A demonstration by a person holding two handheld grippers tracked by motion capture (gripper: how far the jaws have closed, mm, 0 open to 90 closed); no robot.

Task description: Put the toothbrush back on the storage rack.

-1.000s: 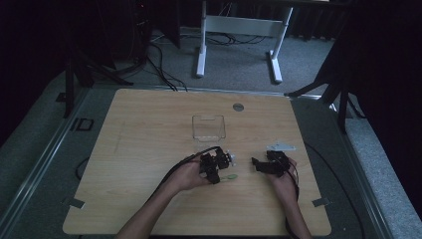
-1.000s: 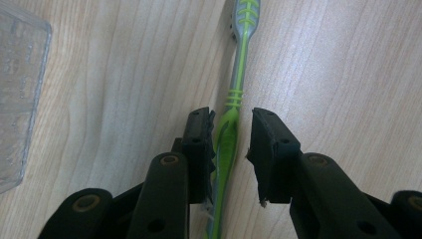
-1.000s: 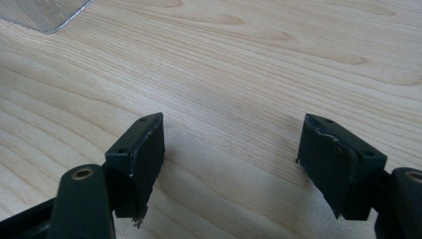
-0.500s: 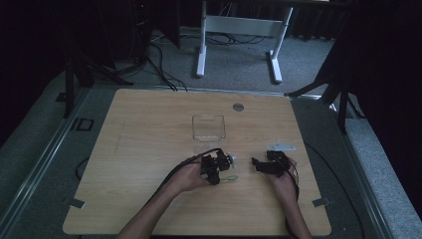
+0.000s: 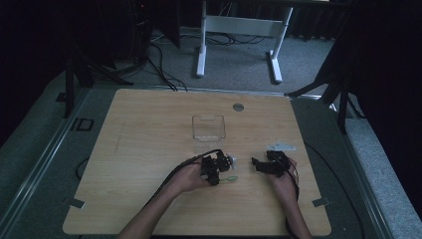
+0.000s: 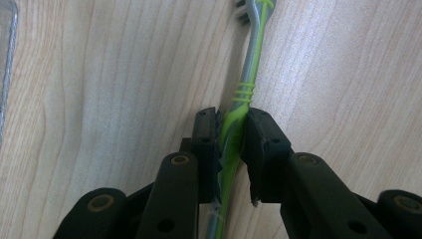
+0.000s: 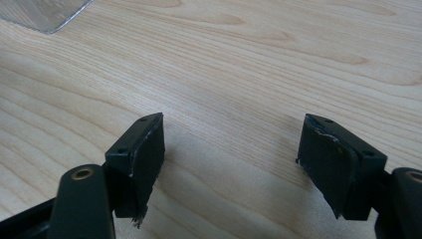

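High view. The counter (image 5: 149, 149) is a pale wood-grain board with rounded corners, set on a darker grey frame. A small round grey insert (image 5: 238, 106) sits near its far edge. A clear plastic container (image 5: 209, 128), box-shaped with thin transparent walls, stands near the middle of the counter; nothing can be made out inside it. The left gripper (image 5: 219, 168), black and held in the person's left hand, lies low over the counter just in front of the container. A green toothbrush (image 5: 229, 179) shows at its near side as a short green tip, lying on the counter surface. The right gripper (image 5: 259, 164) rests well apart to the right, with its grey three-cornered plate (image 5: 281, 147) just beyond it.

Left gripper view. The toothbrush (image 6: 238, 119) is a slim moulded handle, lime green with grey inlay and raised green rings at the neck. Its long axis runs along the line of the jaws, with the bristle head (image 6: 244, 12) pointing away from the camera at the top edge (bristles dark, facing left). The left gripper (image 6: 231, 132) has just been closing, and its black pads are clamped on the green handle from both sides. A clear container edge (image 6: 7, 59) shows at far left.

Right gripper view. The right gripper (image 7: 231, 144) stands with its jaws wide apart over bare wood grain, nothing between them. A corner of the clear container (image 7: 45, 12) shows at upper left.
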